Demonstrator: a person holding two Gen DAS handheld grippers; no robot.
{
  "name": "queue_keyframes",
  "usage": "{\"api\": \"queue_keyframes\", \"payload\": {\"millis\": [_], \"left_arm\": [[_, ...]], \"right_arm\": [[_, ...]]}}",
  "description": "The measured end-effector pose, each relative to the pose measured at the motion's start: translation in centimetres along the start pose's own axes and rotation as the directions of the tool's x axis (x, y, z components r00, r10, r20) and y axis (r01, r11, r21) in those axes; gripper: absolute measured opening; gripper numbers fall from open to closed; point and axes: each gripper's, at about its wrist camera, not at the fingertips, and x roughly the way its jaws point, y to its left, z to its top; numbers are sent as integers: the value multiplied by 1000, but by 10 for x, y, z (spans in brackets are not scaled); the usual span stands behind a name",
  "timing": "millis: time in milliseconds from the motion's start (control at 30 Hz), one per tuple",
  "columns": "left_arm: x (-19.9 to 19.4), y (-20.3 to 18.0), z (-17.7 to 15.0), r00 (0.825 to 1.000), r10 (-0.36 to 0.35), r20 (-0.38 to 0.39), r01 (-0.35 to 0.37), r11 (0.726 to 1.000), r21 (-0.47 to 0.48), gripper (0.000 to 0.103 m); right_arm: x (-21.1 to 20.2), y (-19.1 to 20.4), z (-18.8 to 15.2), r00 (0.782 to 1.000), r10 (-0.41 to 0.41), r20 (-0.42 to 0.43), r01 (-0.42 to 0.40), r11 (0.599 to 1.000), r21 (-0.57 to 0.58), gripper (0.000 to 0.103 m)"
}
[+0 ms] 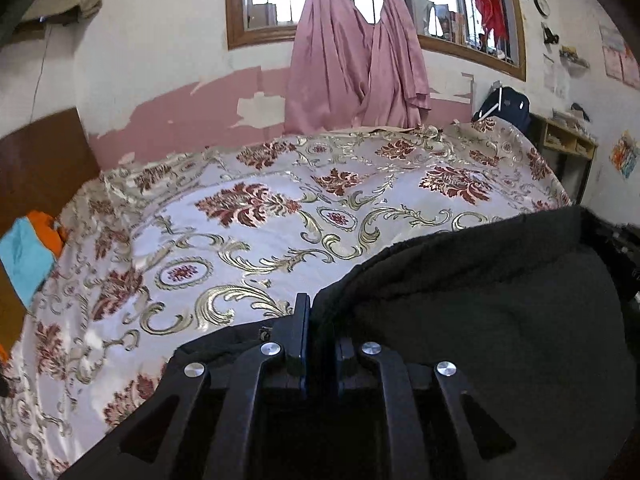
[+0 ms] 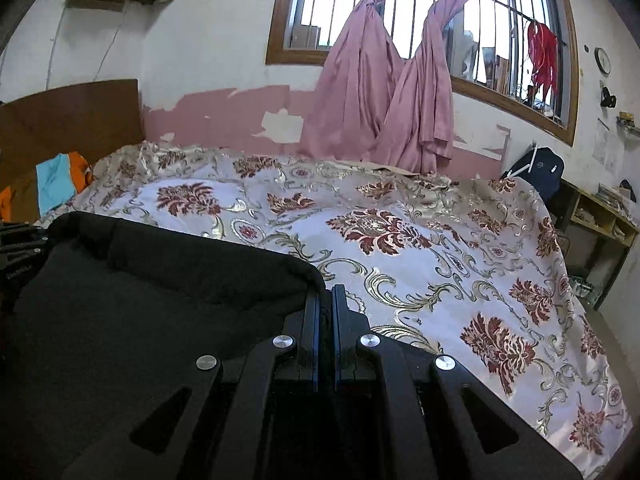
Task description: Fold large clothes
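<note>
A large black garment [image 1: 500,300] hangs stretched between my two grippers above the bed. My left gripper [image 1: 316,308] is shut on the garment's left edge, and the cloth spreads to the right of it. In the right wrist view the same black garment [image 2: 140,300] spreads to the left. My right gripper [image 2: 326,300] is shut on its right edge. The other gripper [image 2: 20,248] shows at the far left edge of the right wrist view, holding the far end.
The bed has a white bedspread [image 1: 260,232] with red and gold flowers, also in the right wrist view [image 2: 420,248]. Blue and orange clothes [image 1: 28,252] lie by the brown headboard [image 2: 72,120]. Pink curtains [image 1: 360,60] hang at the window. A shelf [image 2: 600,216] stands at right.
</note>
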Motion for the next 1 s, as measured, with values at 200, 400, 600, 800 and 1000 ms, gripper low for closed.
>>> {"api": "queue_keyframes", "payload": {"millis": [200,400,600,800,1000], "left_arm": [[-13,23,-1,994,-110,16,111,984,-140,16],[-27,33,0,995,-93,36,99,974,-206,85],[-59,47,7,993,-31,112,62,957,-284,100],[-97,24,-20,983,-63,171,101,970,-223,103],[-109,-9,-64,976,-202,83,213,967,-143,103]], "right_arm": [[0,0,-2,999,51,-4,-51,999,6,6],[-14,-15,1,985,169,28,-171,980,103,44],[-45,-15,-3,974,212,76,-218,972,92,69],[-85,-11,-18,958,268,105,-275,959,61,90],[-112,-2,-60,951,305,41,-307,949,63,94]]}}
